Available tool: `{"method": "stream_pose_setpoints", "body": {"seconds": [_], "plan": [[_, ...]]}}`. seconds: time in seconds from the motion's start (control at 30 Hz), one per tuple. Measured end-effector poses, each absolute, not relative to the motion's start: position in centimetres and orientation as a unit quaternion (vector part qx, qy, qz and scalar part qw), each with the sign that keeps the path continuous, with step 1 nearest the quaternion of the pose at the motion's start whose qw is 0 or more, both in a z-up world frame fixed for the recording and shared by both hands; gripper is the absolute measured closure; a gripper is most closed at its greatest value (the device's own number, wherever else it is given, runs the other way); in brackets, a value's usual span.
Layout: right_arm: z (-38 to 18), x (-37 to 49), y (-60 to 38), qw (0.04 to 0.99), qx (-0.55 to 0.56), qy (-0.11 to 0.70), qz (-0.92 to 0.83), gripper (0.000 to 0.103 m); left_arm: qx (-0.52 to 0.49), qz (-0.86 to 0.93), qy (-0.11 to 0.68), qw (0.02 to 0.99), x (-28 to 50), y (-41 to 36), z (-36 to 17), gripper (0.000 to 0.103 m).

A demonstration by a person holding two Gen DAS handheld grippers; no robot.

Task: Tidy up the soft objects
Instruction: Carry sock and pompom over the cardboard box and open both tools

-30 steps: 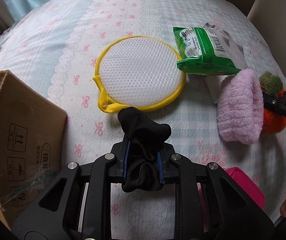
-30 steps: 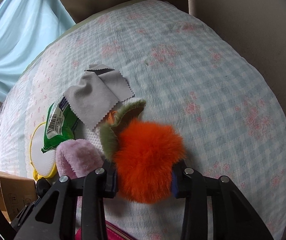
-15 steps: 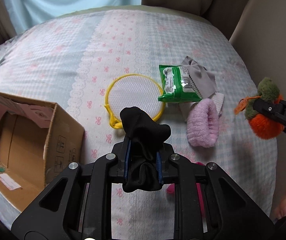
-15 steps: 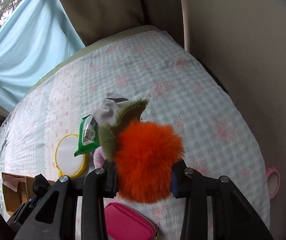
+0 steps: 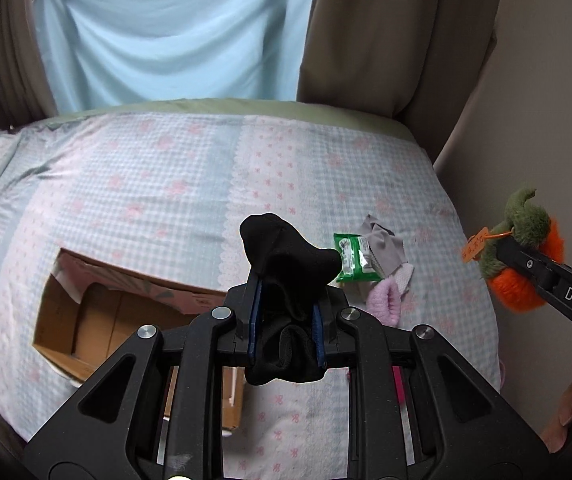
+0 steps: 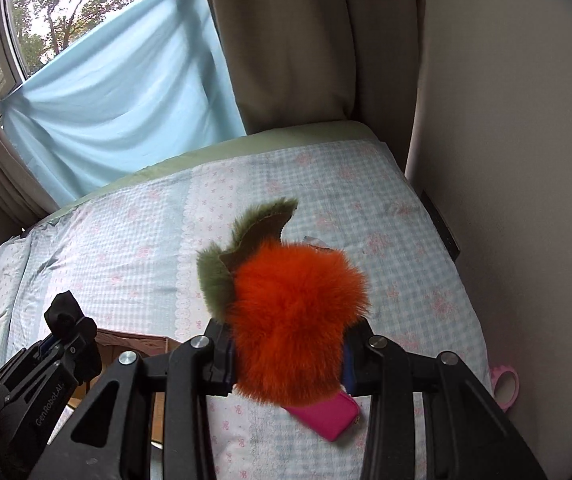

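Note:
My left gripper [image 5: 284, 312] is shut on a black sock [image 5: 286, 264] and holds it high above the bed; it also shows in the right wrist view [image 6: 66, 320]. My right gripper [image 6: 286, 352] is shut on an orange furry toy [image 6: 294, 320] with green leaves, also raised; the toy shows at the right of the left wrist view [image 5: 522, 256]. An open cardboard box [image 5: 98, 316] lies on the bed below the left gripper. A pink fluffy item [image 5: 384, 302], a green wipes packet [image 5: 352, 258] and a grey cloth [image 5: 384, 246] lie on the bed.
A magenta pouch [image 6: 326, 416] lies on the checked bedspread [image 5: 146, 184] under the right gripper. A pink ring-shaped object [image 6: 506, 388] sits at the bed's right edge. A blue curtain [image 5: 166, 32], brown drapes and a wall border the bed.
Both grippers have risen well above the bed with their loads still held. The box now lies below the left gripper, and the yellow mesh disc is out of view.

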State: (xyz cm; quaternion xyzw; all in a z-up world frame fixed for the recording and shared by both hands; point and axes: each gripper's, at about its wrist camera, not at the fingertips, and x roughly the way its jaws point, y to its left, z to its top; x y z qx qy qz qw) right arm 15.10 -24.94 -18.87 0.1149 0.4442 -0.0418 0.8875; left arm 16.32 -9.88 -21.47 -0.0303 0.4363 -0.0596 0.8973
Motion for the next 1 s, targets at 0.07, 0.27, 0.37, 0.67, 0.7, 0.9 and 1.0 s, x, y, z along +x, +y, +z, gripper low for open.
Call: {"method": "stream_pose_setpoints", "body": {"seconds": [0.07,0.27,0.37,0.67,0.7,0.9,1.0], "plan": [[-17.5,15.1,-22.3,0.89,0.108,0.442,-0.033,0.068,-0.034,-0.057,0.431,0.9,16.1,-7.8,-20.0,0.086],[-15.9,15.4,-13.9,0.886,0.103,0.452,-0.013,0.068,-0.038,-0.063,0.425,0.902,16.0,-0.2,-17.1,0.086],[-16.2,15.5,-9.7,0.88,0.107,0.462,-0.002,0.068,-0.029,-0.072,0.431,0.899,16.4,3.8,-16.6,0.086],[-21.6,17.3,0.0,0.845,0.099,0.524,0.031,0.068,0.032,-0.084,0.472,0.877,18.2,13.7,-20.6,0.086],[-22.6,17.5,0.7,0.839,0.096,0.534,0.035,0.068,0.035,-0.083,0.481,0.872,18.6,14.6,-21.6,0.086],[-29.7,19.1,3.4,0.803,0.072,0.59,0.054,0.068,0.048,-0.084,0.536,0.839,21.0,17.3,-27.5,0.086],[-33.5,19.9,3.6,0.784,0.062,0.615,0.055,0.068,0.065,-0.085,0.559,0.823,22.1,17.5,-30.8,0.086]]}}
